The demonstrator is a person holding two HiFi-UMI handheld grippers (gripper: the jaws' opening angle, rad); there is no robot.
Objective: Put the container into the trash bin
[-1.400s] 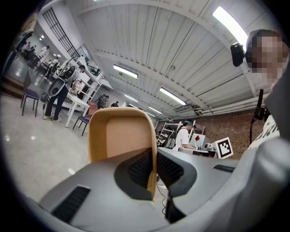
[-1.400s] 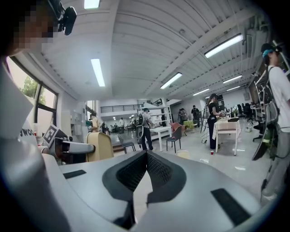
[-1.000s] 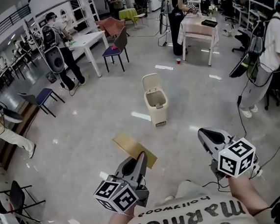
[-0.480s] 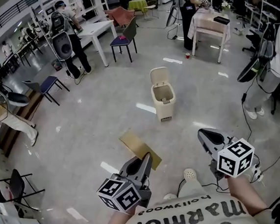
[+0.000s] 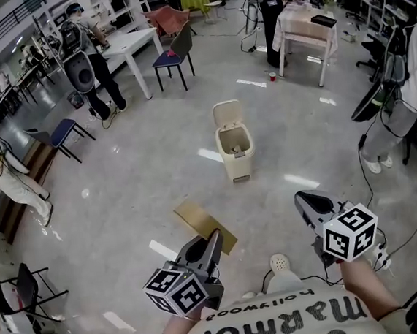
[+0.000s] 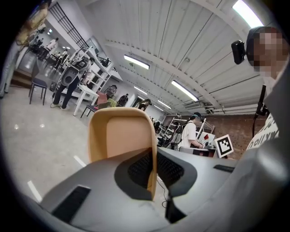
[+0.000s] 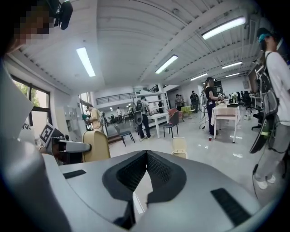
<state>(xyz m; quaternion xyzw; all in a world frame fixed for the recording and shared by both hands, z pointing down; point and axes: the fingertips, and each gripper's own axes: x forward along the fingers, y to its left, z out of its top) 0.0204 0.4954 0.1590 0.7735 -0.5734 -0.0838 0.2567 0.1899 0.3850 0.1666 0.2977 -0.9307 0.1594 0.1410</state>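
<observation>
Low at the left of the head view, our left gripper (image 5: 214,235) grips the tan container (image 5: 199,218), a shallow open box that juts forward past the jaw tips above the grey floor (image 5: 122,185). From the left gripper view we see one thin wall of the container (image 6: 120,136) pinched between the ribbed pads (image 6: 138,168), its hollow side facing left. Our right gripper (image 5: 305,200) is held alongside, well apart from the left, its jaws closed tip to tip on nothing. The cream trash bin (image 5: 234,153) stands on the floor well ahead of both grippers, lid tipped up and open, with the container nowhere near its mouth.
</observation>
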